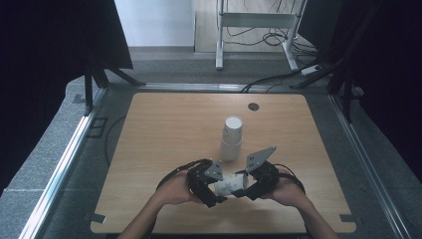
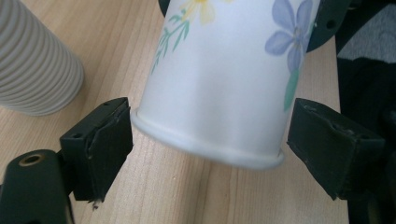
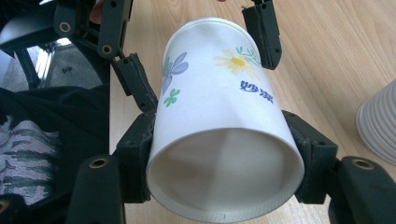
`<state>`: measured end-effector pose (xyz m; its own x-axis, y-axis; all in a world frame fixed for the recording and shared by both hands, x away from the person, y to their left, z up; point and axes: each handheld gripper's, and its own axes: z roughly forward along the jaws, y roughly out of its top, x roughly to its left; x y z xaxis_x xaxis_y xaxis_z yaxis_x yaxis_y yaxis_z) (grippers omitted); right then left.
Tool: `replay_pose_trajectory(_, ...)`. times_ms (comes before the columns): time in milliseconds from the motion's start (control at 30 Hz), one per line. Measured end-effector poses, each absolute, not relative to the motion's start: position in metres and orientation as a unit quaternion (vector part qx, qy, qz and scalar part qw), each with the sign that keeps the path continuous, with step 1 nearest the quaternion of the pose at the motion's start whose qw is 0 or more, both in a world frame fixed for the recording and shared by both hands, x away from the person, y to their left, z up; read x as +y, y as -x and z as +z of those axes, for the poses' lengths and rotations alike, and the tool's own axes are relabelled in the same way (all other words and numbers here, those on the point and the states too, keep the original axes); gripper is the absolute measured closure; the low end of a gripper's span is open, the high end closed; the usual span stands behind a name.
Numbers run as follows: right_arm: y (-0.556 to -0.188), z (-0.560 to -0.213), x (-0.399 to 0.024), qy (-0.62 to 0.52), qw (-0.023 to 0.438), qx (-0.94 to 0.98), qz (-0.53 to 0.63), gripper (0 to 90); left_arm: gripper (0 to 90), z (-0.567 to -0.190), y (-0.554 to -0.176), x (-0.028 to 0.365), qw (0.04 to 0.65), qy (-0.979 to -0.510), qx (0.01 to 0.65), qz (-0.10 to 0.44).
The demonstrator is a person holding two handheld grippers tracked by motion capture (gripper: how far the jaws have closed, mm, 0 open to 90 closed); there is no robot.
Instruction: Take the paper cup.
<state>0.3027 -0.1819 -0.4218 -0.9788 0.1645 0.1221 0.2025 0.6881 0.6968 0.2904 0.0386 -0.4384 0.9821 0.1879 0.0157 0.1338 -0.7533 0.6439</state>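
Both hands are held low and close together over the near surface (image 1: 164,119). The flowered paper cup (image 1: 229,183) is pinched sideways between the right gripper (image 1: 243,192) jaws; the left gripper (image 1: 217,200) jaws stand spread beside its rim. A ribbed cup stack (image 2: 35,65) is seen past the left jaws.

White paper cup (image 3: 219,130) printed with a blue-violet flower, green leaves, a yellow daisy and dark blue characters; plain white inside. Stack of cups (image 1: 232,138) white, ribbed, off-white in the gripper views. Left gripper (image 1: 211,191) and right gripper (image 1: 249,186) black with grey plates on top. Table (image 1: 164,129) light wood grain, small dark round spot (image 1: 254,106) near far edge. Floor grey.
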Motion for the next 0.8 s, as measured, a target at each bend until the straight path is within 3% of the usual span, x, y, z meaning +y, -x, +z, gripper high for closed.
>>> replay_pose_trajectory(800,-0.297,-0.42,-0.203,0.102,0.022,-0.879,-0.466,36.5,14.4,-0.445,-0.281,0.063,0.483,-0.868,0.108,0.038)
